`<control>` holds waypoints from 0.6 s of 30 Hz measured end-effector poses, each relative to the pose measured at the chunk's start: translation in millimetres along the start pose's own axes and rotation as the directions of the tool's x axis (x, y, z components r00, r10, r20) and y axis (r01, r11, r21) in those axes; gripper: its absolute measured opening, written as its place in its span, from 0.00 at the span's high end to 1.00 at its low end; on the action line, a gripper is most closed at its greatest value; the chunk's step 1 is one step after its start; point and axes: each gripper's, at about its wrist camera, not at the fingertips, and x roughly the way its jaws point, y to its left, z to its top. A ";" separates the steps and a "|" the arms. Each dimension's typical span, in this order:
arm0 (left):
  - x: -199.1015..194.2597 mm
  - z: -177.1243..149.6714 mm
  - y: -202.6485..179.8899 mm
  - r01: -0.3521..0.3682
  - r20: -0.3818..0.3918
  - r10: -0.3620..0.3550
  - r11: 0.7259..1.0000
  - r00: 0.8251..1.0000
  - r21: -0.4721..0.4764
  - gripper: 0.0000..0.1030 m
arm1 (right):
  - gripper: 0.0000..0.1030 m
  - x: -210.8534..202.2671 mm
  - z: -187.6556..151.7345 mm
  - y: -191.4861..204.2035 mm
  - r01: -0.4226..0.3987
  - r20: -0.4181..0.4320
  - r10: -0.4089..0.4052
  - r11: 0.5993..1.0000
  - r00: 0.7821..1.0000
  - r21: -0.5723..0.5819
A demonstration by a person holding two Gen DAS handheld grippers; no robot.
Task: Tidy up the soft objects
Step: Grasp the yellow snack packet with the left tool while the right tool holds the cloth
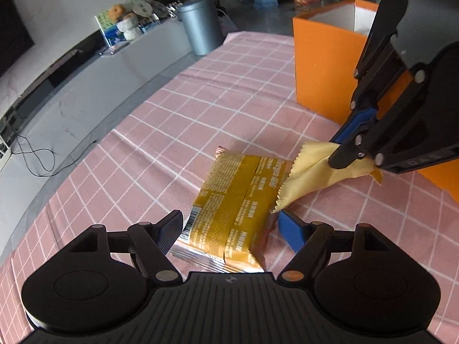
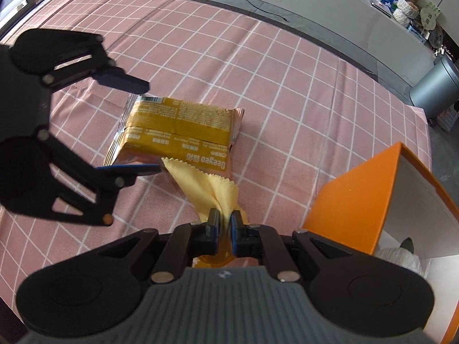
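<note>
A golden snack packet [image 1: 229, 200] [image 2: 178, 126] lies flat on the pink checked tablecloth [image 1: 200, 100]. My left gripper [image 1: 231, 229] [image 2: 143, 126] is open and straddles the packet, one finger on each side, with its pads not pressing on it. A yellow cloth [image 1: 309, 175] [image 2: 200, 180] with zigzag edges hangs over the packet's near corner. My right gripper [image 1: 337, 152] [image 2: 225, 220] is shut on that cloth and holds it bunched just above the table, close to the orange box [image 1: 324, 66] [image 2: 352, 200].
The open orange box stands at the table's right side, with something white [image 2: 401, 258] lying inside. A grey bin [image 1: 198, 25] [image 2: 436, 86] stands on the floor past the table edge. A low cabinet with soft toys [image 1: 126, 20] runs along the wall.
</note>
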 end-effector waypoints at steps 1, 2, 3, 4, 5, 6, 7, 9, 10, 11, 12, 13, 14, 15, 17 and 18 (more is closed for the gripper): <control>5.0 1.1 1.4 0.001 -0.008 -0.001 1.000 1.000 0.004 0.14 | 0.94 1.2 0.5 -0.5 -0.009 -0.002 0.009 1.000 1.000 0.000; 9.9 1.9 1.7 0.002 -0.017 -0.002 1.000 1.000 0.006 0.14 | 0.94 3.2 1.5 -1.3 -0.025 -0.006 0.025 1.000 1.000 0.004; 12.1 2.2 2.1 0.007 -0.022 -0.007 1.000 1.000 0.004 0.14 | 0.94 4.8 2.2 -2.3 -0.032 -0.012 0.032 0.999 0.999 0.009; 14.4 2.2 2.6 0.023 -0.025 -0.023 1.000 0.999 -0.004 0.13 | 0.94 6.8 2.9 -2.4 -0.029 -0.016 0.029 1.000 0.999 0.006; 17.8 2.3 2.6 0.026 -0.025 -0.026 1.000 0.999 -0.012 0.13 | 0.94 8.3 4.0 -1.5 -0.020 -0.016 0.020 1.000 1.000 -0.005; 20.1 3.1 1.5 0.027 -0.021 -0.028 0.999 0.999 -0.017 0.13 | 0.94 9.5 4.4 -0.5 -0.011 -0.017 0.010 1.000 1.000 -0.015; 20.7 3.2 0.2 0.029 -0.018 -0.029 0.999 0.999 -0.025 0.13 | 0.94 10.5 4.8 0.2 -0.003 -0.019 0.003 1.000 1.000 -0.021; 22.0 2.9 -1.3 0.029 -0.013 -0.030 0.999 0.999 -0.044 0.14 | 0.94 12.2 5.3 0.3 -0.001 -0.024 0.001 1.000 1.000 -0.020; 20.3 2.6 -1.1 0.033 -0.009 -0.034 0.998 0.999 -0.061 0.18 | 0.94 12.4 5.0 0.5 -0.001 -0.027 0.000 1.000 1.000 -0.020; 20.5 2.5 -0.4 0.040 -0.009 -0.041 0.996 0.999 -0.078 0.19 | 0.94 13.3 4.7 0.3 0.003 -0.028 -0.003 1.000 1.000 -0.019; 18.9 2.5 -0.5 0.036 -0.012 -0.037 0.995 0.999 -0.092 0.21 | 0.94 13.6 4.3 0.4 0.006 -0.030 -0.006 1.000 1.000 -0.020; 18.7 2.2 -0.2 0.032 -0.014 -0.034 0.994 0.999 -0.104 0.23 | 0.94 14.0 3.7 0.2 0.007 -0.031 -0.008 1.000 0.999 -0.020; 18.6 2.0 0.3 0.032 -0.020 -0.035 0.992 0.999 -0.124 0.25 | 0.94 14.1 3.0 0.4 0.009 -0.033 -0.010 1.000 0.999 -0.019; 17.7 1.5 0.0 0.030 -0.023 -0.034 0.989 0.999 -0.142 0.27 | 0.94 14.3 2.8 0.8 0.010 -0.035 -0.011 1.000 0.999 -0.018; 13.8 -0.2 -2.9 0.018 -0.025 -0.023 0.986 0.999 -0.167 0.33 | 0.94 12.5 1.0 2.7 0.012 -0.033 -0.012 1.000 0.999 -0.017; 11.4 -2.1 -4.4 0.010 -0.026 -0.015 0.983 1.000 -0.183 0.36 | 0.94 11.4 -0.3 3.5 0.013 -0.032 -0.014 1.000 0.999 -0.017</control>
